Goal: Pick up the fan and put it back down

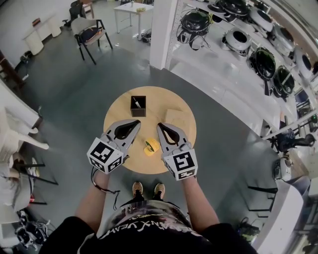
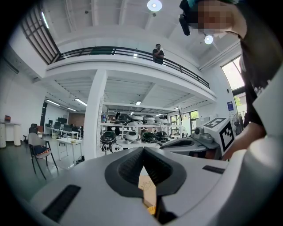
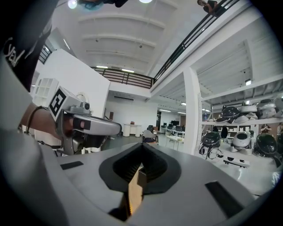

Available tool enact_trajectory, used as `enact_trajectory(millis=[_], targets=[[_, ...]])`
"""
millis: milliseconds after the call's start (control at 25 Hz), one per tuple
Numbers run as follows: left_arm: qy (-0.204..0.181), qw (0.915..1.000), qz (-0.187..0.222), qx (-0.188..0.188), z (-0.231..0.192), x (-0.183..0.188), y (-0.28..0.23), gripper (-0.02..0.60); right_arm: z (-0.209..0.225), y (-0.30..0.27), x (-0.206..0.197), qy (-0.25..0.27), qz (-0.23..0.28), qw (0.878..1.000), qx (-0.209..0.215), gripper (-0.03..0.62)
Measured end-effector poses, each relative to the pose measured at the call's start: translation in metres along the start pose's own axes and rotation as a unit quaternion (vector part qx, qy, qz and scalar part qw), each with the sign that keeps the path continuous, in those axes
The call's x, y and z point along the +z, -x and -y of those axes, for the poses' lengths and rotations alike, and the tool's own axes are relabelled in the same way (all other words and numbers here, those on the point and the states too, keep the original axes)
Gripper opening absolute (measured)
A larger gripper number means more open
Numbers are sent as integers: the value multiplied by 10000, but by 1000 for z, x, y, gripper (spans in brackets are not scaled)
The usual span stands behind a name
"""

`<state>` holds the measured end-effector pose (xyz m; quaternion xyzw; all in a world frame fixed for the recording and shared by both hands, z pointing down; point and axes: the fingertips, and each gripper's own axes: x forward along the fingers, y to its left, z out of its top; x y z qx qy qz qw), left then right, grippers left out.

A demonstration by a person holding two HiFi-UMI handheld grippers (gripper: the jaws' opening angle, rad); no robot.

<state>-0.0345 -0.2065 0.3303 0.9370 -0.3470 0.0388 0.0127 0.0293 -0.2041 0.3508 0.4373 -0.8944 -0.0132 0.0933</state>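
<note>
A small yellow fan (image 1: 150,146) lies on the round wooden table (image 1: 119,110), near its front edge. It sits between my two grippers and below them, and neither touches it. My left gripper (image 1: 136,122) is shut with nothing in it, its tips meeting over the table left of the fan. My right gripper (image 1: 160,125) is shut and empty too, just right of the fan. In the left gripper view the left gripper (image 2: 142,150) has its jaws closed at the tips, with a sliver of the yellow fan (image 2: 151,208) showing below. The right gripper (image 3: 142,148) likewise shows closed jaws.
A black open box (image 1: 138,105) stands at the table's far side and a pale wooden block (image 1: 177,119) at its right. Shelves of helmets (image 1: 238,39) run along the right. A chair (image 1: 88,32) and a white table (image 1: 131,9) stand farther off. My shoes (image 1: 148,189) are at the table's front.
</note>
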Motion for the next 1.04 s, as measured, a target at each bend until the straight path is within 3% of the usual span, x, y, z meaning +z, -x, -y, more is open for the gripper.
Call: enact_trajectory(millis=[1040], targets=[[-233,9996,119,96,-18,24,-15,17,20,-16,21,111,133,9998,22,-2]])
